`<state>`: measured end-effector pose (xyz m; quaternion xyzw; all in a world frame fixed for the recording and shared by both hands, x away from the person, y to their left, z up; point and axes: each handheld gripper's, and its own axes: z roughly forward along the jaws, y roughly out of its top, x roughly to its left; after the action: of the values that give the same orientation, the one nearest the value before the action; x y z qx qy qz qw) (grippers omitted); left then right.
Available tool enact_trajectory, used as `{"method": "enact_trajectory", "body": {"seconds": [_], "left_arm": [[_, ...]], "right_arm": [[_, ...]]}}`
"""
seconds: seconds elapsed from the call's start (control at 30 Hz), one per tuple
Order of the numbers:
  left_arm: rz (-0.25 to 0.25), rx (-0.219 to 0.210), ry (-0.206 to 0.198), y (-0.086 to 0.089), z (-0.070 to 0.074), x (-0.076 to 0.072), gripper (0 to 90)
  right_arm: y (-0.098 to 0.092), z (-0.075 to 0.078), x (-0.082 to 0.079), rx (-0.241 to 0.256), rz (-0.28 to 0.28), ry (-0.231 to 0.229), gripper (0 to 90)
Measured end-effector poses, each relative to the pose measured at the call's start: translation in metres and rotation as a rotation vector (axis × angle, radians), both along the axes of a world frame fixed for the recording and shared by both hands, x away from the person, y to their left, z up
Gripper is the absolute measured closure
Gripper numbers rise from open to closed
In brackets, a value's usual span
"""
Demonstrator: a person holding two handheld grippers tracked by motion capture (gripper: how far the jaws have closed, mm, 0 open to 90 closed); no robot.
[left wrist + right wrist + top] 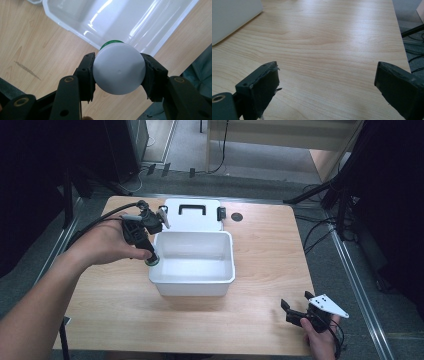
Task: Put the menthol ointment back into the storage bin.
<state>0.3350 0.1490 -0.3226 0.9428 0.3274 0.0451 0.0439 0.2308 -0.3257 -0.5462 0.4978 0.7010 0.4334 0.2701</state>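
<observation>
While the right tool [325, 87] gapes, the left tool [119, 75] clamps a white bottle [119, 71].

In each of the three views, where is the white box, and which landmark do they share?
High view: the white box sits mid-table, open, its lid behind it.
Left gripper view: its rim crosses the top, behind the held white bottle.
Right gripper view: one corner, upper left.
Shared landmark: the wooden table.

No readable text — no labels, no numbers
</observation>
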Motion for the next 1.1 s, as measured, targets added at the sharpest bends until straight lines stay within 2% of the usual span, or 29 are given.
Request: {"method": "enact_trajectory", "body": {"seconds": [0.2,0.53,0.87,1.1], "left_arm": [[-0.022,-0.015,0.006,-0.012,-0.006,0.001,51.4],[-0.043,-0.008,0.013,-0.026,-0.021,0.007,51.4],[-0.035,-0.019,0.037,-0.032,-0.050,0.013,51.4],[-0.040,-0.018,0.055,-0.035,-0.063,0.016,51.4]], "right_arm": [[0.000,0.000,0.000,0.001,0.001,0.000,6.0],[-0.001,0.000,0.000,0.007,0.001,0.000,6.1],[-0.001,0.000,0.000,0.009,0.003,-0.003,6.0],[-0.001,0.000,0.000,0.008,0.002,0.000,6.0]]}}
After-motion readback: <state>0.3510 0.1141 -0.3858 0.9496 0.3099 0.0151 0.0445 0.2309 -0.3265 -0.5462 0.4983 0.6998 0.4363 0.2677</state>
